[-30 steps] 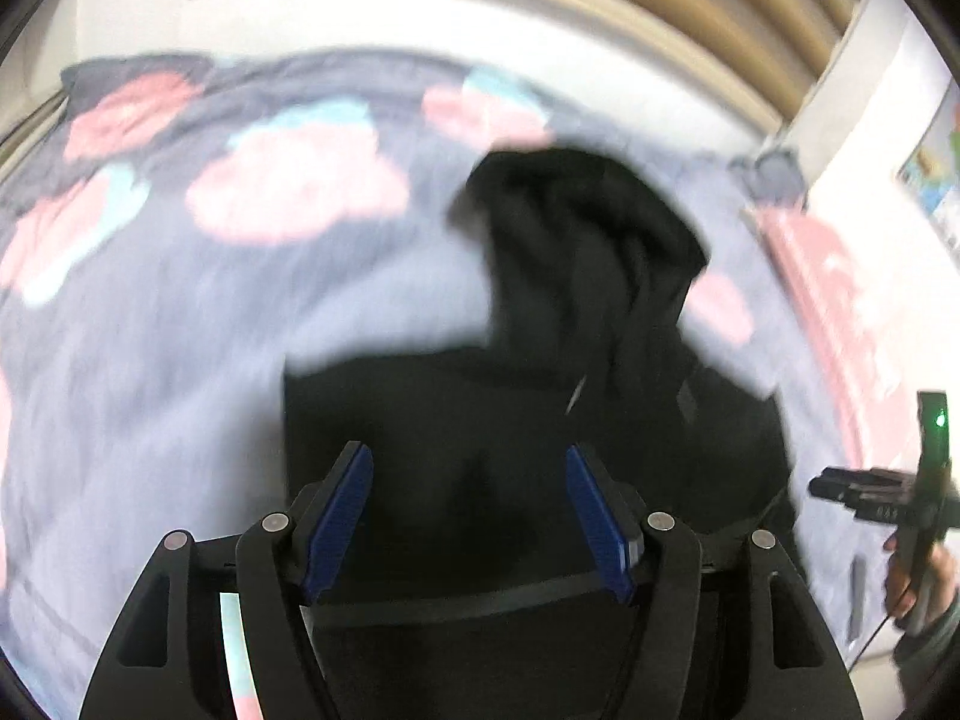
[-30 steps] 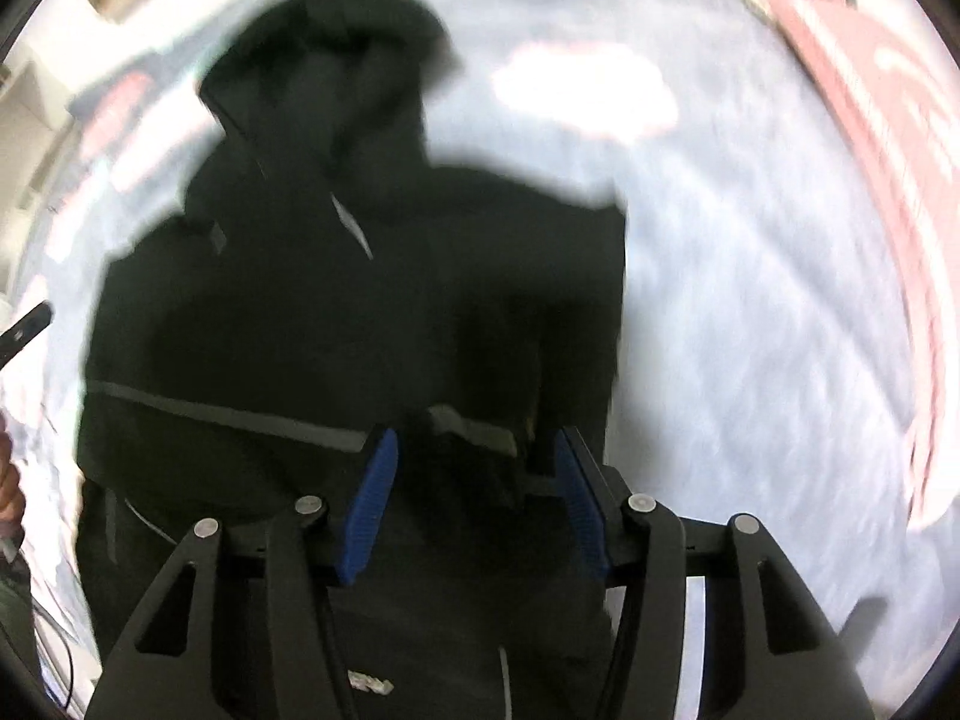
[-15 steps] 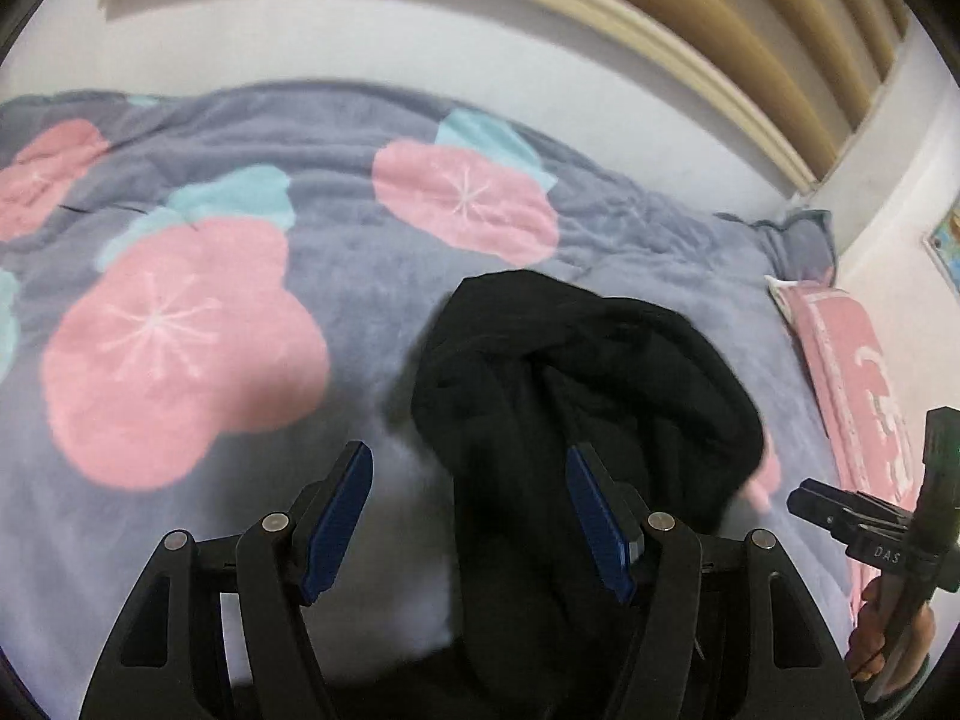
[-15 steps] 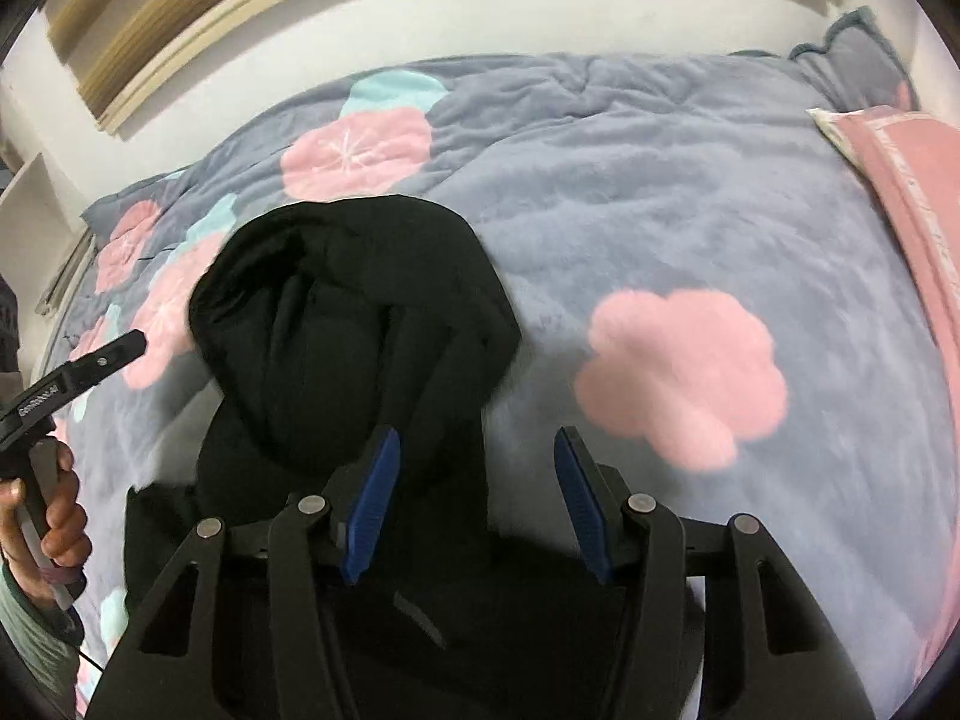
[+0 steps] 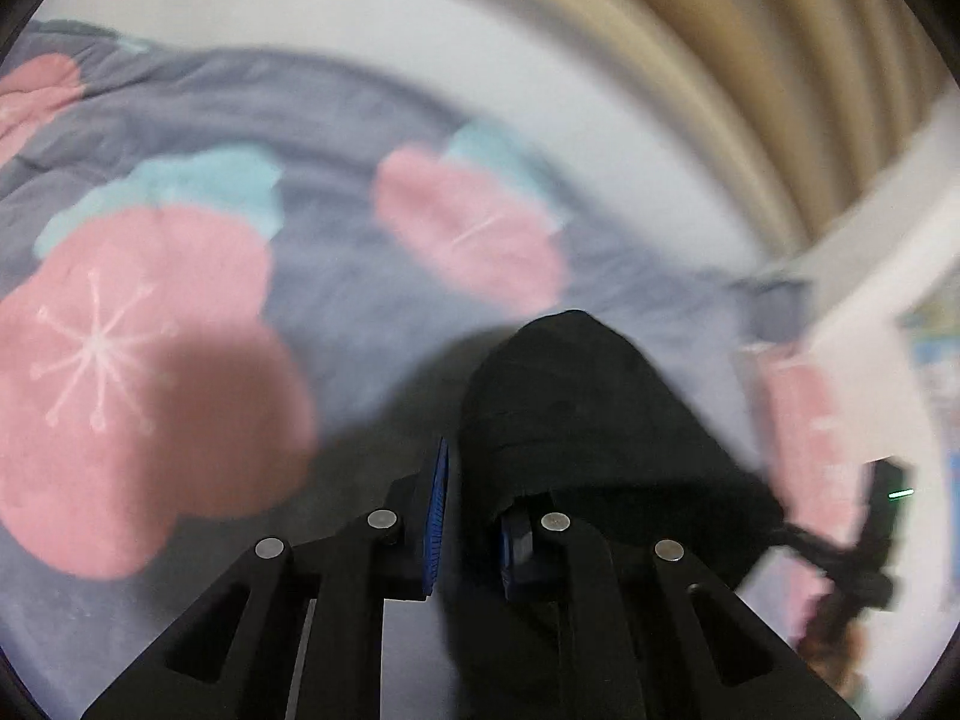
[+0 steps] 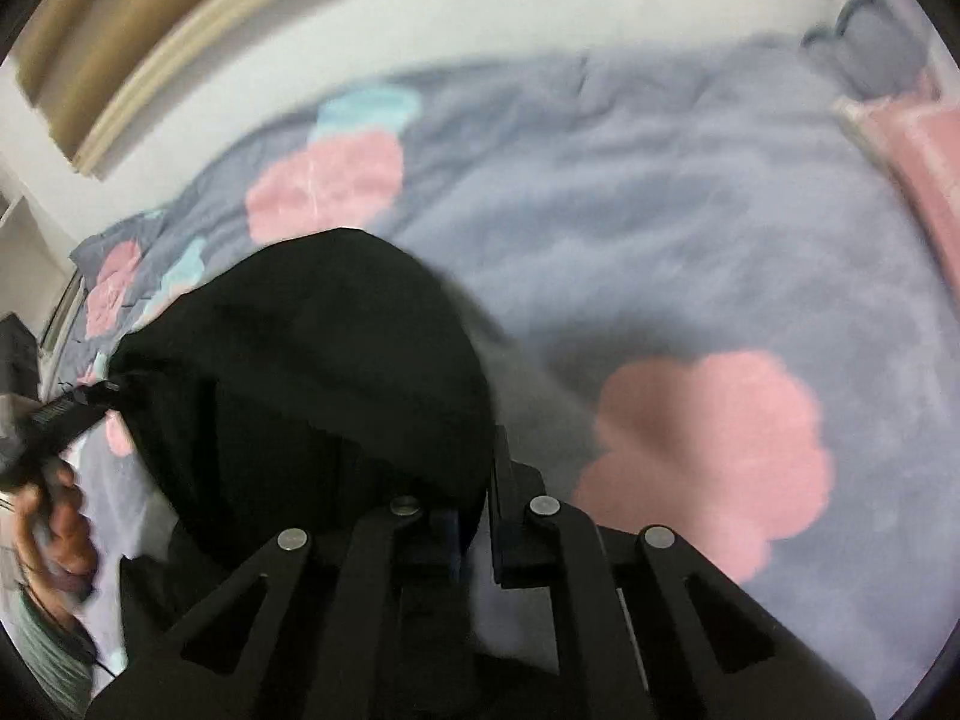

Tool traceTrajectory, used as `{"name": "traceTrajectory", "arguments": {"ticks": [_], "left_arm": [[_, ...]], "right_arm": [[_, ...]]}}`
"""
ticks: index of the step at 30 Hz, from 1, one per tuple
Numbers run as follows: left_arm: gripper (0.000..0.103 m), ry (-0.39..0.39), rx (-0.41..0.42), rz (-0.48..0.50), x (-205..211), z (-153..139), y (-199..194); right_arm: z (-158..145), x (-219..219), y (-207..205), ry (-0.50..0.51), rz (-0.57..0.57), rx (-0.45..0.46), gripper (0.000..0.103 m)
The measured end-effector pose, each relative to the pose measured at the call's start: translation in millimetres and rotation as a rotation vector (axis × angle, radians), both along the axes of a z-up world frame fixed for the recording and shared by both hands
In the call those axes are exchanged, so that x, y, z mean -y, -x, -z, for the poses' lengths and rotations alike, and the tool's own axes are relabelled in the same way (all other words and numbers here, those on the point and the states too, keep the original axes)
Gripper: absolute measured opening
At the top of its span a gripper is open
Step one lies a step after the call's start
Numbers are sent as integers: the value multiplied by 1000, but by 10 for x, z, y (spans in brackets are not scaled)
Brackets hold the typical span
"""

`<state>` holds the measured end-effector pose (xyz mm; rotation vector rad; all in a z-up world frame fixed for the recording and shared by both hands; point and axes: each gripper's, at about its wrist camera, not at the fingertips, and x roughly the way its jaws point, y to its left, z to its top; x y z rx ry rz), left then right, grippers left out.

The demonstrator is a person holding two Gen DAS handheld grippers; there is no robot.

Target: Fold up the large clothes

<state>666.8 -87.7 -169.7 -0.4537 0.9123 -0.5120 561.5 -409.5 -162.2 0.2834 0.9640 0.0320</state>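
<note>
A black hooded garment (image 5: 576, 414) lies on a grey bed cover with pink flowers (image 5: 150, 348). My left gripper (image 5: 474, 516) is shut on the left edge of its hood, with black cloth between the blue pads. In the right wrist view the hood (image 6: 312, 372) bulges up in front, and my right gripper (image 6: 477, 516) is shut on its right edge. The left gripper (image 6: 66, 414) also shows at the left of that view, held in a hand. The right gripper (image 5: 864, 552) shows blurred at the right of the left wrist view.
The grey cover (image 6: 660, 228) spreads wide to the right and far side. A pink pillow (image 6: 924, 156) lies at the right edge. A white wall and a beige headboard rail (image 5: 750, 78) stand behind the bed. Both views are motion-blurred.
Both grippers were open half a second ago and have closed on the hood's two edges. Both cameras have moved closer in on the hood, which now looks bunched up.
</note>
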Motion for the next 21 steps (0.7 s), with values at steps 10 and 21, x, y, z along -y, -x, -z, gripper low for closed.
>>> {"name": "traceTrajectory", "arguments": {"ticks": [10,21], "left_arm": [[29,-156,-244,97,31,1013,-63],[58,-181,78,109,-233,-201,482]], "right_arm": [[982,-13,-186,-4,-10,-218,11],[-18,12,194,37,-103,-50,45]]}}
